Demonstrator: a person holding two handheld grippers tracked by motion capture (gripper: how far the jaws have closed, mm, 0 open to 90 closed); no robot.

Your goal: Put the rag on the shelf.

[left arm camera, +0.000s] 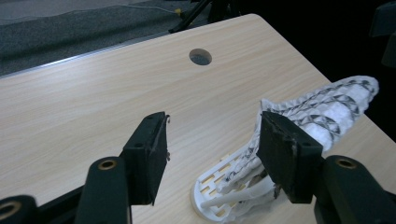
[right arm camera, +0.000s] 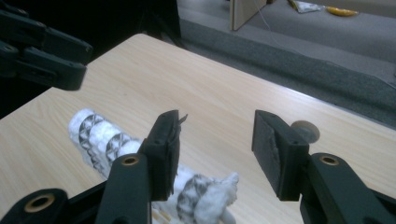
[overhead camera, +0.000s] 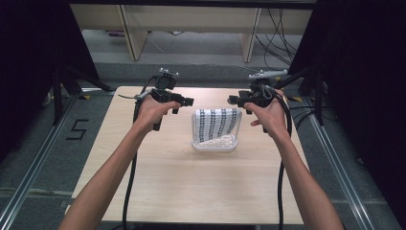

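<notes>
A pale wooden worktop (overhead camera: 191, 191) stands on grey carpet, with black drapes at both sides and wooden legs and cables behind it. Two bare forearms reach in from the near edge. The left hand (overhead camera: 152, 111) holds the left tongs (overhead camera: 184, 102) above the worktop, pointing toward the middle; the right hand (overhead camera: 269, 114) holds the right tongs (overhead camera: 234, 100) facing them from the other side. Both sets of tongs are open with nothing between their jaws, as each gripper view shows.

Between and slightly nearer than the two tongs sits a white slatted basket (overhead camera: 214, 146). A white cloth (overhead camera: 216, 122) with dark patterned stripes lies in it, draped over the far rim and down into the basket. In the left gripper view the cloth (left arm camera: 327, 105) rises just beyond the right-hand jaw, apart from it, with the basket (left arm camera: 212, 186) below. In the right gripper view the cloth (right arm camera: 100, 135) lies behind the left-hand jaw, and the left tongs (right arm camera: 70, 60) hang well above it.
</notes>
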